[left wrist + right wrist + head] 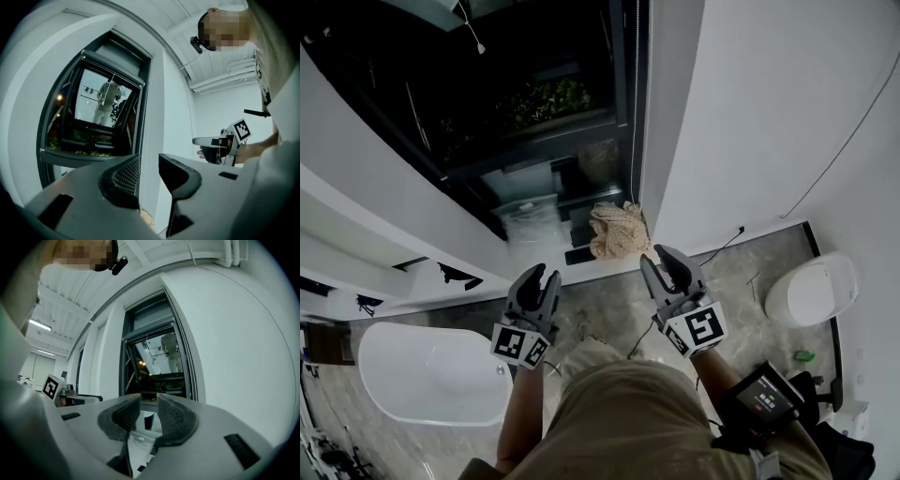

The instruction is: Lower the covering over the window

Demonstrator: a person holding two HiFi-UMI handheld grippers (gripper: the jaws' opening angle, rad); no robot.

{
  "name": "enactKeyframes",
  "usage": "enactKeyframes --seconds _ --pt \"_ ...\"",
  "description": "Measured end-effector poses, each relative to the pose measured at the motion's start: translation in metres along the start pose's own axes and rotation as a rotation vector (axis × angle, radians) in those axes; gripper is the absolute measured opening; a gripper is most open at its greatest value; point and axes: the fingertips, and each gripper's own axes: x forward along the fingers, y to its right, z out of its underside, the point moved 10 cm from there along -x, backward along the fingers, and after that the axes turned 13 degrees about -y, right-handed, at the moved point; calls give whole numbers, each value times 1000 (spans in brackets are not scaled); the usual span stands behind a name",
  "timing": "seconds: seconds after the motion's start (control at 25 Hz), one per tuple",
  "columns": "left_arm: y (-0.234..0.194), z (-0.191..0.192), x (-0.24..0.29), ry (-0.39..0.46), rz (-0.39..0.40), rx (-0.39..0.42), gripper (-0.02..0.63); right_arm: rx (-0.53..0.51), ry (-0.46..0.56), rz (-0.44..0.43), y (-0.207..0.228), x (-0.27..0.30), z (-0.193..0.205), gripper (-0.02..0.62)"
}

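Note:
The dark window (525,103) lies ahead, its frame tilted open in the left gripper view (101,112) and the right gripper view (154,366). A pale band, perhaps the rolled-up covering (151,315), sits at its top. A thin bead chain (635,103) hangs down the window's right edge. My left gripper (539,277) and right gripper (668,262) are held side by side, pointing level at the window and short of the sill. Both stand open with nothing between the jaws, as the left gripper (149,176) and right gripper (149,411) show up close.
A crumpled beige cloth (617,232) and a plastic-wrapped item (530,220) lie on the sill. A white bathtub (431,375) is at the lower left, a toilet (811,291) at the right. A white wall (769,122) flanks the window. A pull cord (473,37) hangs at the top.

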Motion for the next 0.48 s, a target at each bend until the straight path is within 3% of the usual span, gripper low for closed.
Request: enactKeyframes --seconds 0.48 --pt "76 24 -59 -36 -53 -10 114 -2 -8 -41 -11 -73 17 110"
